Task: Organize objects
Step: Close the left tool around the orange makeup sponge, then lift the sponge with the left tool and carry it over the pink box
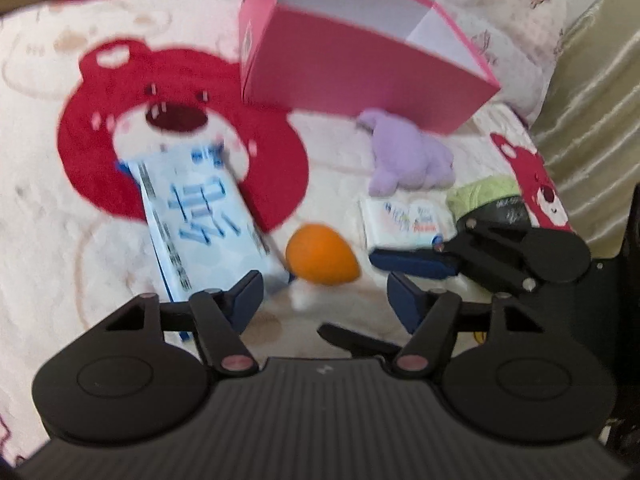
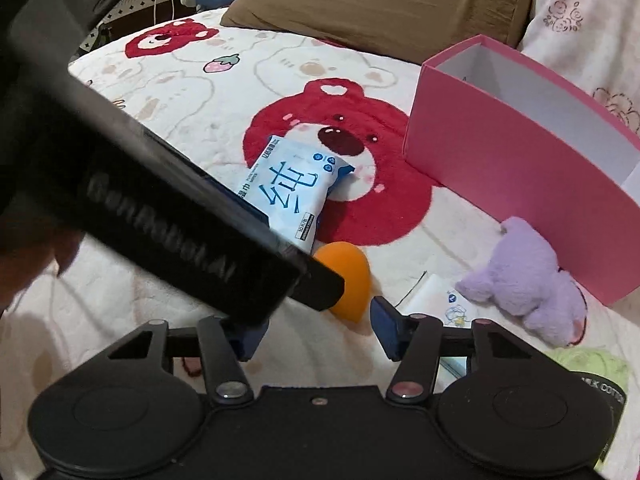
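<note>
**Two handheld grippers over a bed scattered with small things**

A cream blanket [image 1: 48, 208] printed with red bears covers the bed. At the left, a pale blue tissue pack [image 1: 204, 216] with large blue lettering lies across a bear's face, its near end just beside the left gripper's [image 1: 326, 300] left finger. That gripper hangs low over the blanket, jaws partly apart with nothing between them. Just beyond its fingertips sits an orange egg-shaped sponge [image 1: 320, 256], touching neither finger. To the right of the sponge lies a small white wipes pack [image 1: 404, 220]; the right gripper [image 1: 408, 276] reaches in from the right just in front of this pack, and its jaws are partly apart and empty, as its own camera shows. Farther back lies a lilac plush toy [image 1: 408, 160], and behind it stands an open pink box [image 1: 360, 60], white inside. At the far right is a green ball of yarn [image 1: 480, 196] with a black label.
</note>
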`<state>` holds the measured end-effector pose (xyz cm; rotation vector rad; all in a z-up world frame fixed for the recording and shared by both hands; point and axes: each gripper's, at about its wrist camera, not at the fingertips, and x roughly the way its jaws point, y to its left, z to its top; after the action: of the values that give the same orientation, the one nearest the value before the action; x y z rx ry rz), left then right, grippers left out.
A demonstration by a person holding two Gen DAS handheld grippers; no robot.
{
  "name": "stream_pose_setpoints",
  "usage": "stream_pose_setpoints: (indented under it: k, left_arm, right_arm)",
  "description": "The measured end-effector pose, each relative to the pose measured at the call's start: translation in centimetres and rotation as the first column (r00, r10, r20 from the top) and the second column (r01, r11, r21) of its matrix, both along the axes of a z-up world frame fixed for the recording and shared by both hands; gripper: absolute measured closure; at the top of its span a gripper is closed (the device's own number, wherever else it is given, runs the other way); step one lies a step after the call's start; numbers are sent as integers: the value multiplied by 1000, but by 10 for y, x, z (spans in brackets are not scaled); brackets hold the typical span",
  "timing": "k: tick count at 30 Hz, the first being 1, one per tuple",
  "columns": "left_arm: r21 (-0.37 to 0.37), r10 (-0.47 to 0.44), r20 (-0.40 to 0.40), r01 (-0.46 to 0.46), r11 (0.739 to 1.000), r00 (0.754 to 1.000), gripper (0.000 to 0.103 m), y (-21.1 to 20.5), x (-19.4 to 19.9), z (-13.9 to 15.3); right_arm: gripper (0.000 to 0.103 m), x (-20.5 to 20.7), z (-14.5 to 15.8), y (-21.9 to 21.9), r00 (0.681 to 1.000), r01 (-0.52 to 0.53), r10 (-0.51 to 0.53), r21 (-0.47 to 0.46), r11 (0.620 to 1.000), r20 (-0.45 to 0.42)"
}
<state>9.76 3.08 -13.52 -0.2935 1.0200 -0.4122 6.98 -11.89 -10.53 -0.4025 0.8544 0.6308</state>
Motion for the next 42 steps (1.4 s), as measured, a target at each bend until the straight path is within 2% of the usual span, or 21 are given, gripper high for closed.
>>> stream_pose_setpoints:
  k: [2,7,11,14,19,23,29,39,42]
  left_arm:
    - [-26,8,-22,-8,1000,1000,46,1,4,-8]
    - [-51,12,1,-11,999,1000,53,-3,6,-15]
    - [-58,26,72,-21,998,997,56,-6,3,-13]
    - [-83,40,73,-34,996,997,57,-5,7,-14]
    - [-92,63,66,-57,994,996,57,-2,13,-19]
    - [-34,21,100,-17,999,995,57,-8,16,-22]
    - [-15,2,112,0,1000,994,59,-9,13,-18]
    - [12,-40,101,39,999,994,60,-14,2,-11]
    - [6,-27,76,27,1000,997,60,-16,1,-14]
  right_arm:
    - [46,1,-5,4,1000,-11,11,-18,1000,6]
    - [48,3,-15,6,1000,12,-11,-19,1000,22]
    - [64,9,-19,1,997,61,-60,-6,998,46]
    - [70,15,-20,-4,995,91,-92,17,996,42]
    - [70,22,-23,-9,993,114,-114,45,992,15]
    - [69,22,-30,-6,993,113,-113,33,993,12]
    - [73,21,-31,-4,993,117,-118,49,992,18]
    - [73,15,-26,-4,993,117,-117,45,992,3]
    - [73,10,-22,-3,995,104,-104,28,994,6]
